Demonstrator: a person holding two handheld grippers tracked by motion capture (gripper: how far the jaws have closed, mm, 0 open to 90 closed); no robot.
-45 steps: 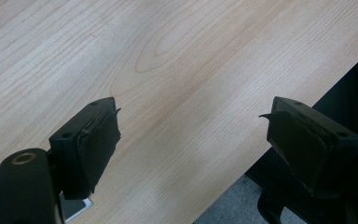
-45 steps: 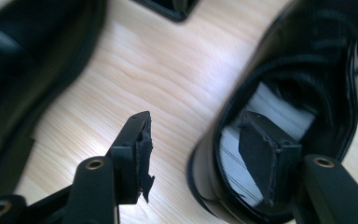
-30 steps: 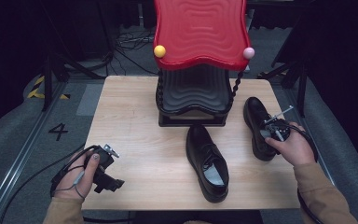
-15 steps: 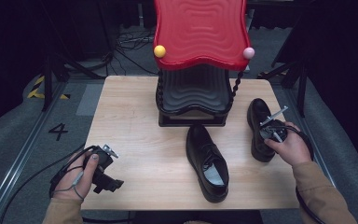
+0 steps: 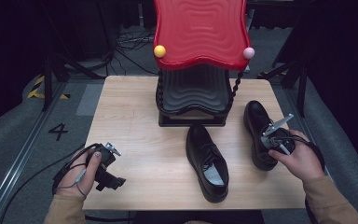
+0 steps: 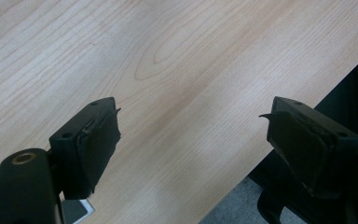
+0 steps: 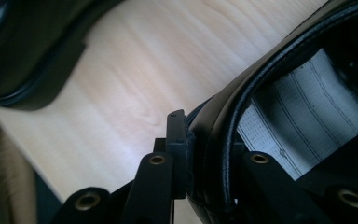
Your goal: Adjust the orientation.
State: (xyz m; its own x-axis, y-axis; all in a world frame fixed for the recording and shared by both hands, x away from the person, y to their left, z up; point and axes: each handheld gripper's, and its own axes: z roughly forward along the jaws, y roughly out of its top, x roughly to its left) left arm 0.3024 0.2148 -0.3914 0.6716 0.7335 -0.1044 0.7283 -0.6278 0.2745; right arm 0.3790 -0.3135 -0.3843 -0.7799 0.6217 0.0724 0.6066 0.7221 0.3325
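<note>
Clamped on the side wall of a black shoe [image 5: 259,133] are the jaws of my right gripper [image 5: 274,140]: they have just been closing, and in the right gripper view one jaw sits outside the leather while the other is inside, against the pale lining, with the stitched collar [image 7: 223,140] pinched between them. That shoe is near the right edge of the worktop [image 5: 135,116], its toe pointing toward the far edge and its heel under my right hand [image 5: 298,161]. My left gripper [image 5: 108,170] rests at the near left corner with its jaws wide apart and nothing between them; the left gripper view looks along them at bare wood and the near edge. The worktop is pale, grained wood, a small square table on a grey carpeted floor [image 5: 42,140], with dark surroundings, black cables behind and a "4" [image 5: 58,131] marked on the floor to the left. I count two shoes: the one I hold and a second black shoe [image 5: 207,161] lying just right of the middle, toward the near edge, its opening showing a light insole. Both are glossy black lace-up dress shoes. One rack [image 5: 193,95] stands at the middle of the far edge, with a wavy red top shelf and a black wavy shelf below, plus one yellow ball [image 5: 159,51] and one pink ball [image 5: 248,52] at the red shelf's front corners.
</note>
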